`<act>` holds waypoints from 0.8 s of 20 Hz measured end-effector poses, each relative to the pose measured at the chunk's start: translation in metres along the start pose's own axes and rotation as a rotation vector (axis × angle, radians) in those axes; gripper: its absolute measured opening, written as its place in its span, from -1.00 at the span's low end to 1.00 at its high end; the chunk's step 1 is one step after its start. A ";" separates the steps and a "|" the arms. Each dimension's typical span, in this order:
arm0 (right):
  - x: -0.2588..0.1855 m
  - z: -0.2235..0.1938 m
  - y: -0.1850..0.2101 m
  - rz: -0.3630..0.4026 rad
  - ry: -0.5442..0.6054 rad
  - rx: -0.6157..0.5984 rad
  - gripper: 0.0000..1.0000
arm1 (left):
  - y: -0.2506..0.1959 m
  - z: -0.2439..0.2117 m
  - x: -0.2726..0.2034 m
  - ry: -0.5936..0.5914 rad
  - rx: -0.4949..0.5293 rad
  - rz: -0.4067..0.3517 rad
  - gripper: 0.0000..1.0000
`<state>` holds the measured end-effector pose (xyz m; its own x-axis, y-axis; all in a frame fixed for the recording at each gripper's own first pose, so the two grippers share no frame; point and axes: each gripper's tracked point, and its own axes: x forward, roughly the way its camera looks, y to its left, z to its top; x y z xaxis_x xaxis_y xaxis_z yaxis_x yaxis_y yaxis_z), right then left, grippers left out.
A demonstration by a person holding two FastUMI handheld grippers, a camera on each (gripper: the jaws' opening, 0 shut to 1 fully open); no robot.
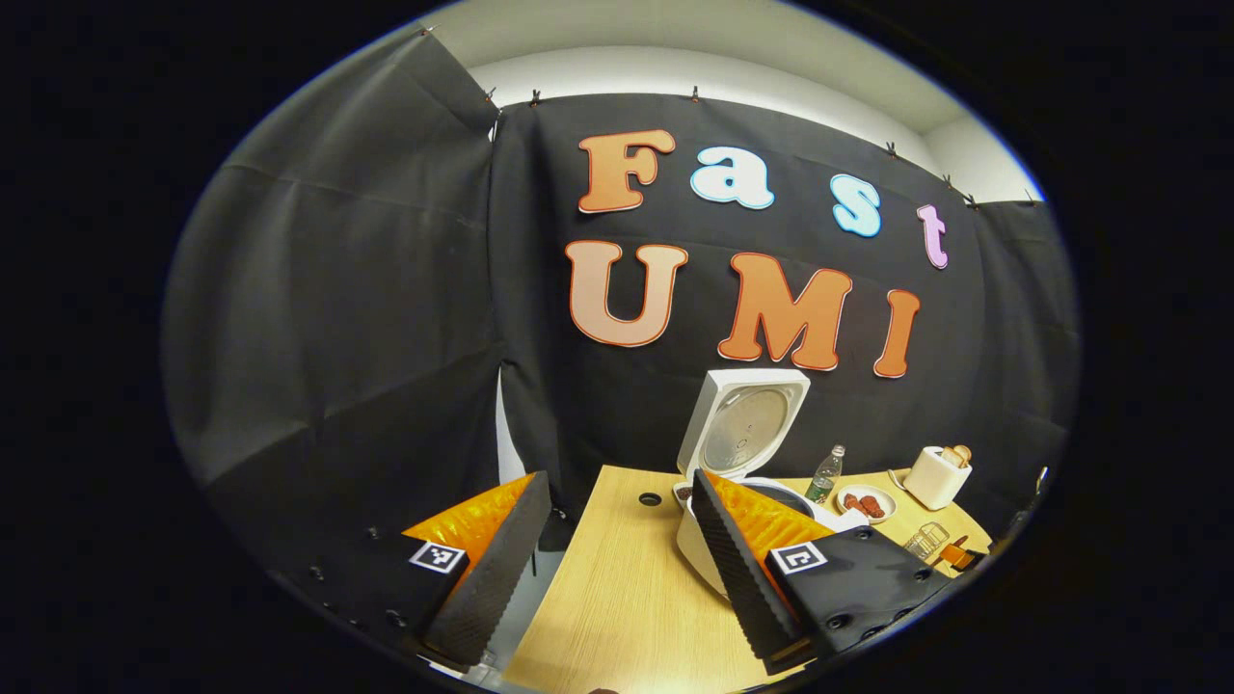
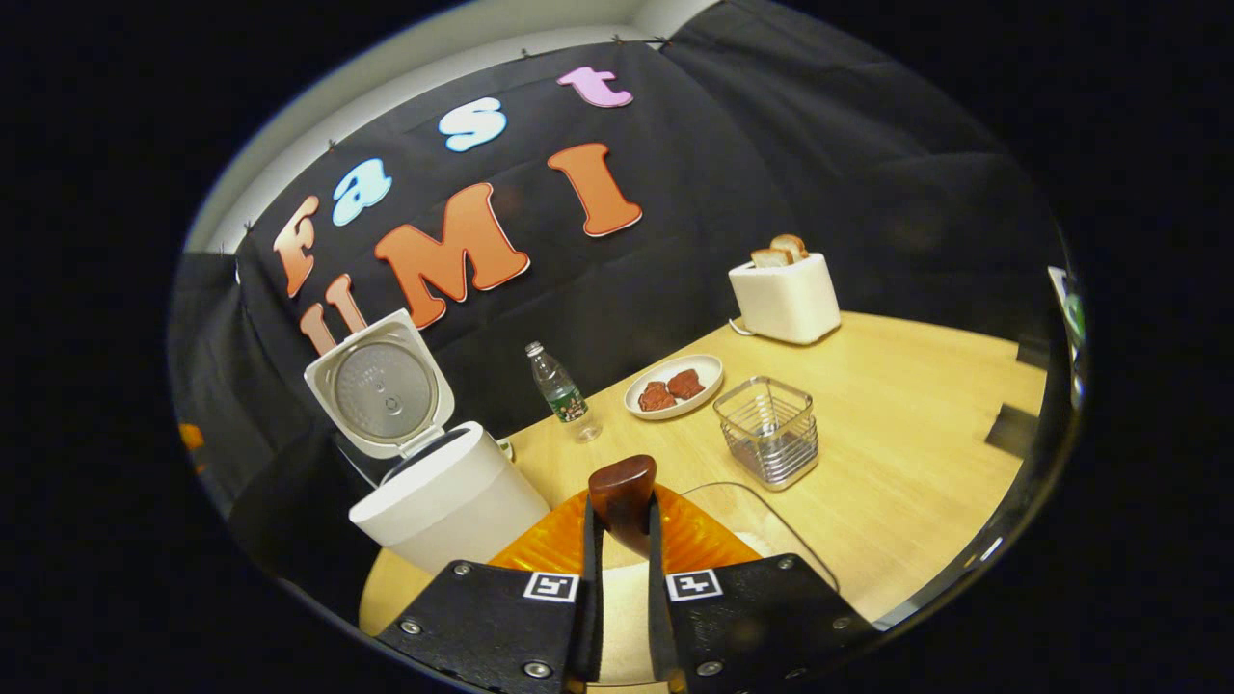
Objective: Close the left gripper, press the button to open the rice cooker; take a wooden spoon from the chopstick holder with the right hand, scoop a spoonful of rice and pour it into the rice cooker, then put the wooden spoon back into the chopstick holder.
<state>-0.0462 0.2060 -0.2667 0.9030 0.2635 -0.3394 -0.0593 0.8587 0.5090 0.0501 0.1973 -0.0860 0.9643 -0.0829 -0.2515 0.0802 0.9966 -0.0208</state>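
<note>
Rice cooker [image 2: 448, 501] taken as landmark: lid raised, pot exposed, standing on wooden table [image 2: 916, 434]. Right gripper [image 2: 622, 540] clenched on wooden spoon [image 2: 623, 492]; dark rounded wooden end protruding between both fingers, just right of cooker. Which end of spoon, bowl or handle: cannot tell. Clear container [image 2: 762, 525] of pale grains directly beyond fingertips, beside cooker. Wire chopstick holder [image 2: 768, 429] farther right of cooker, near plate [image 2: 675, 386].

Judged handling: spoon light, rigid, smooth-finished, liable to twist under load; grip best kept well up handle, level, so loose rice stays put.

Left gripper [image 1: 622, 525] released, fingers spread wide, holding nothing, positioned in front of cooker.
</note>
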 end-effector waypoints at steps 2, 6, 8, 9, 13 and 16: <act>0.003 -0.002 0.003 0.008 0.010 0.086 -0.63 | -0.001 -0.002 0.002 0.007 0.000 -0.001 0.99; 0.013 0.002 -0.009 -0.010 0.042 0.250 -0.63 | -0.004 -0.006 0.004 0.016 -0.014 -0.011 0.99; 0.013 0.001 -0.010 0.000 0.060 0.309 -0.63 | -0.005 -0.008 0.004 0.022 -0.011 -0.012 0.97; 0.011 0.000 -0.009 0.016 0.071 0.341 -0.63 | -0.005 -0.009 0.004 0.022 -0.010 -0.011 0.99; 0.008 -0.002 -0.014 0.048 0.107 0.566 -0.63 | -0.005 -0.009 0.004 0.023 -0.015 -0.007 0.99; 0.007 -0.002 -0.024 0.019 0.120 0.661 -0.63 | -0.003 -0.007 0.003 0.020 -0.015 -0.001 0.99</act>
<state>-0.0394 0.1880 -0.2829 0.8484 0.3560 -0.3918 0.2326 0.4141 0.8800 0.0511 0.1944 -0.0940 0.9590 -0.0843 -0.2706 0.0774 0.9963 -0.0360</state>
